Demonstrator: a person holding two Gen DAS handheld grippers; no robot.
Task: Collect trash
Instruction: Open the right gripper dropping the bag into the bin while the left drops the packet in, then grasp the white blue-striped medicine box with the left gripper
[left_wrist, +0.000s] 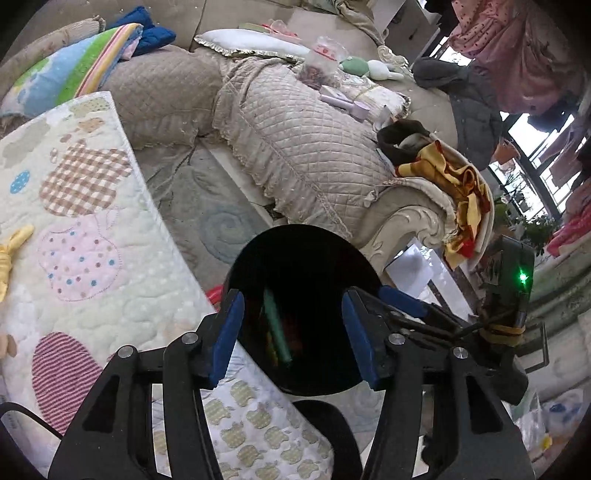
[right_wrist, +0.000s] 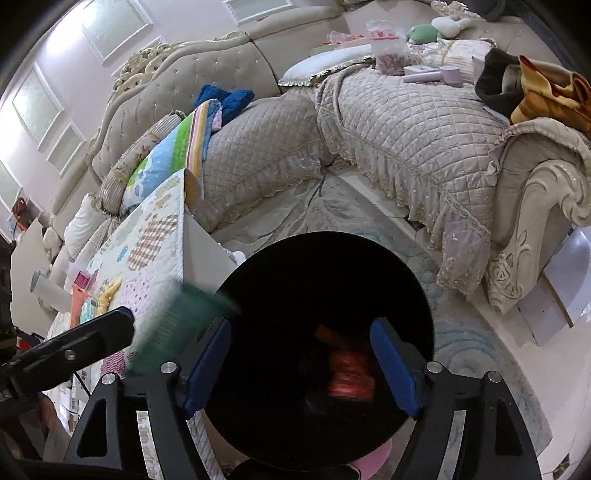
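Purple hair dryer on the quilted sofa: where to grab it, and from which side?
Grip the hair dryer by its slim handle, fingers across it, coming from above. It lies flat on the sofa cover, handle pointing left, and the bulky head at right looks too wide to pinch securely.

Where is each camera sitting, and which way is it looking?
Left wrist: it sits on the left gripper, looking down between open blue fingers into the black bin, with the sofa beyond; the right gripper pokes in beside it.
Right wrist: it sits on the right gripper, fingers open, looking down into the bin at red trash; the left gripper shows beside a blurred green thing.
Both views share the bin, the sofa and the patchwork quilt.
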